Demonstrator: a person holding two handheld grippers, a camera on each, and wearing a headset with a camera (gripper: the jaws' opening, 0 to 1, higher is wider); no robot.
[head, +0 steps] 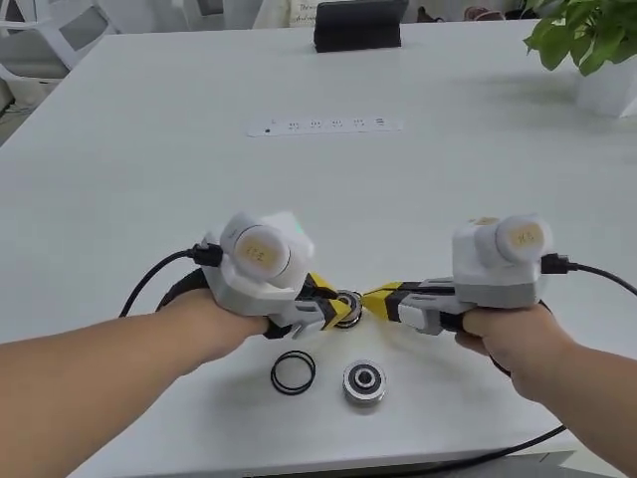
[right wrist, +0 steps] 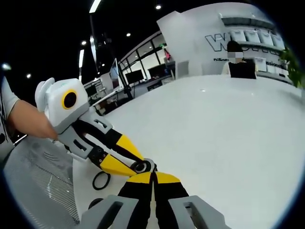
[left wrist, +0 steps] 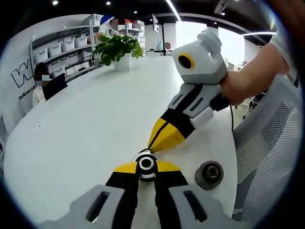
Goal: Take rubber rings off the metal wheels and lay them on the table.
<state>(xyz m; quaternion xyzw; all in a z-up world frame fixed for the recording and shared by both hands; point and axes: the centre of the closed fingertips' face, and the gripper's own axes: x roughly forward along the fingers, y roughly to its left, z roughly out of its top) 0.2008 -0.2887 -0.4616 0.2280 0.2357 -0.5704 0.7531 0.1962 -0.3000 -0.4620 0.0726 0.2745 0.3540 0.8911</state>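
Bright, even light comes from ceiling spots and strips (right wrist: 95, 5) overhead. The white table (head: 149, 179) gives mild glare ahead of the tools. Faint soft shadows lie under the left gripper (head: 341, 310), the right gripper (head: 368, 299) and the loose rubber ring (head: 293, 372). The metal wheel (left wrist: 146, 163) pinched in the left jaws reads crisp. Both gripper views bend strongly at their edges, curving the shelves (left wrist: 62, 47).

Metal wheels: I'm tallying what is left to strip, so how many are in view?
2. One wheel is clamped in the left gripper, the right gripper touching it; the other wheel lies free on the table.
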